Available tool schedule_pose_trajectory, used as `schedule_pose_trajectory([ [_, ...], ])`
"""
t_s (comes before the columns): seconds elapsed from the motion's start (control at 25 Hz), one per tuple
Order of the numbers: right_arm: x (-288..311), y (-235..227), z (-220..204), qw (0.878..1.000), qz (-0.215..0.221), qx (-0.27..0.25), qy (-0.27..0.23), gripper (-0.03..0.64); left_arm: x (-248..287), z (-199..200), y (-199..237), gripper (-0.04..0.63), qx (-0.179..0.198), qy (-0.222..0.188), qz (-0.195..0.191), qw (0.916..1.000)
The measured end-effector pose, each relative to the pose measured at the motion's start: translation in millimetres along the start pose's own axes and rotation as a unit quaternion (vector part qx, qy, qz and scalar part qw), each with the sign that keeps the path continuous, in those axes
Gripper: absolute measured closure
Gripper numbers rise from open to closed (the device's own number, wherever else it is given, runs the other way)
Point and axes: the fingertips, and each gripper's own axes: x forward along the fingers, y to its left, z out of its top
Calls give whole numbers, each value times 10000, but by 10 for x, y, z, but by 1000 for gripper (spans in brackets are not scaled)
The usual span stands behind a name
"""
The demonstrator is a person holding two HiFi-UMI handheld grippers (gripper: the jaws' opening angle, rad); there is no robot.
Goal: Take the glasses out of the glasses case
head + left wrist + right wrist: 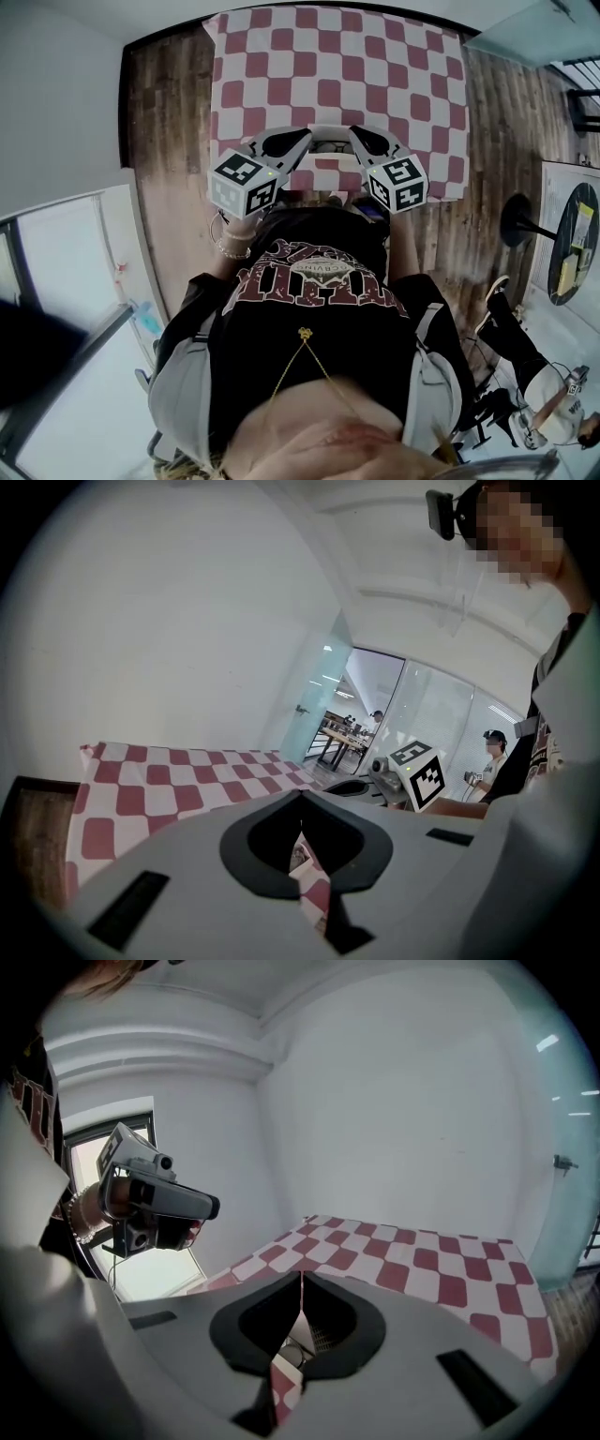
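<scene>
Red-checked cloth (375, 56), left claw (307, 132) near edge

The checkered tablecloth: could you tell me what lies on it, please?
The tablecloth looks mostly bare; left gripper and right gripper cover its near edge, partly hiding something pale.

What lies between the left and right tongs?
In the head view, a pale object rests on the checked tablecloth between left tongs and right tongs; too hidden to identify.

The left gripper (302, 139) and right gripper (360, 137) hid most of a pale object (330, 143) at the worktop's (337, 66) near edge.
</scene>
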Motion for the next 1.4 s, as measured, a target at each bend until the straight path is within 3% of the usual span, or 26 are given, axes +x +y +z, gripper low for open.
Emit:
schedule_pose_trajectory([
  [0.48, 206, -46, -418, 9986, 31, 193, 492, 594, -23, -158, 30, 588, -207, 95, 20, 9997],
  [1.0, 477, -48, -585, 9950, 220, 279, 932, 594, -98, -294, 142, 588, -509, 14, 122, 9986],
  [1.4, 596, -41, -901, 9880, 285, -74, 1517, 594, -52, -366, 205, 588, -669, 57, 68, 9977],
])
